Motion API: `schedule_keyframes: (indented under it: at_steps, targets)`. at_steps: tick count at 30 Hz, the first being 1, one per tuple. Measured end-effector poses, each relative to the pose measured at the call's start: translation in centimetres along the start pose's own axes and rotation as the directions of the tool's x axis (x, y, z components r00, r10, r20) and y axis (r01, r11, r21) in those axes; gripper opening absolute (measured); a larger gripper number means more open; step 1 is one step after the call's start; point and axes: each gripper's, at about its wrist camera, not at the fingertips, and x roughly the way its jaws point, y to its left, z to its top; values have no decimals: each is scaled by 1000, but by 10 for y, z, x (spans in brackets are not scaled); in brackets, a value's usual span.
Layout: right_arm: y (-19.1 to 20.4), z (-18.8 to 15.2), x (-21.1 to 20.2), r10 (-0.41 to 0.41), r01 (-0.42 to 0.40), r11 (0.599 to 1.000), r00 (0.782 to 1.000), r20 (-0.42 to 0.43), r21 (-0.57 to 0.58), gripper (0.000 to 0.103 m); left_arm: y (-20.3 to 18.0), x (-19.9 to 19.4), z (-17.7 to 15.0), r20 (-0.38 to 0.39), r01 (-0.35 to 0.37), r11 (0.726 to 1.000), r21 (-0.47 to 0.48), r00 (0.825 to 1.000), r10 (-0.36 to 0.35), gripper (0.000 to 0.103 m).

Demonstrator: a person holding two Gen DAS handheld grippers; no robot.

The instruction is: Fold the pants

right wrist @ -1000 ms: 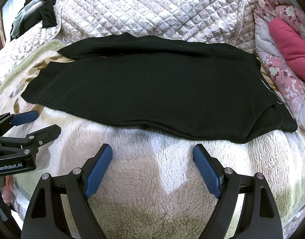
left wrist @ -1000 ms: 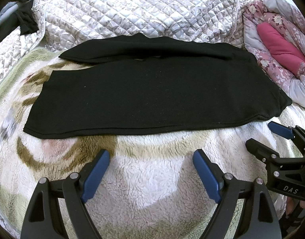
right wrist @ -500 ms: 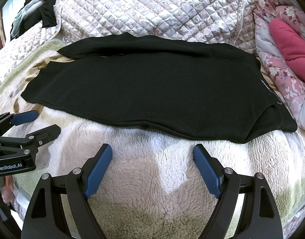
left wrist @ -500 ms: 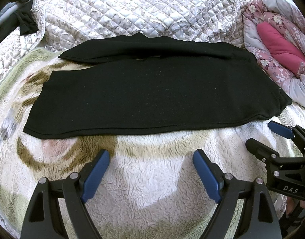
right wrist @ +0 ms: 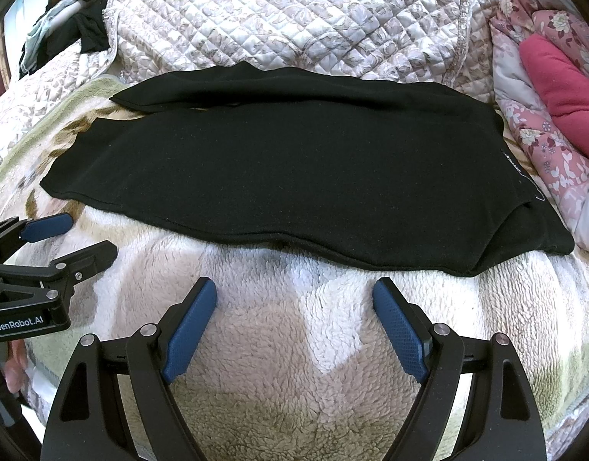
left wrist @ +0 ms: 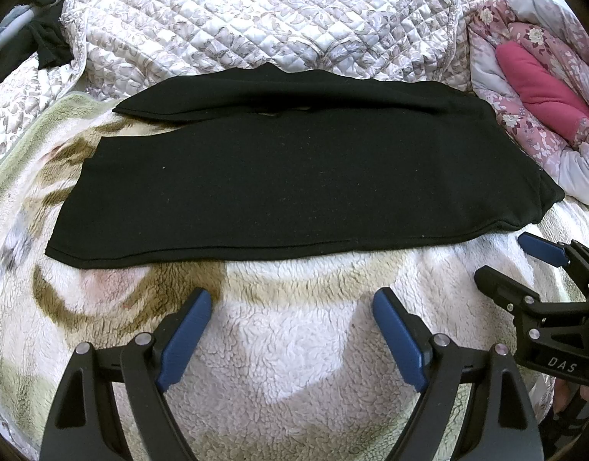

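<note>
While both tools — left (left wrist: 292, 301), right (right wrist: 294, 292) — gape empty, pants (left wrist: 294, 180) lie crosswise, waist rightward.

Black pants (left wrist: 294, 184) — cream-brown fleece blanket (left wrist: 294, 345), floral pink quilt (left wrist: 525, 130)

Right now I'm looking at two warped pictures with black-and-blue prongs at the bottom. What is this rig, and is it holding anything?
A person holds two handheld grippers, each with a fisheye camera looking along its fingers. One picture comes from the left gripper, the other from the right gripper; each also shows up at the edge of the other's view. Both are open and hold nothing. Black pants lie flat on a fleece blanket, with a quilted cover behind and a floral quilt to the right.
</note>
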Motion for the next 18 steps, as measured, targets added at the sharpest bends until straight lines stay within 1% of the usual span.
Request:
schedule_keyframes:
  at_steps: [18]
  targets:
    - [0,1,0,2,-2,1000,1000,-6,-1,84,0,0,0,-1,-1,1000,2,1000,1,88]
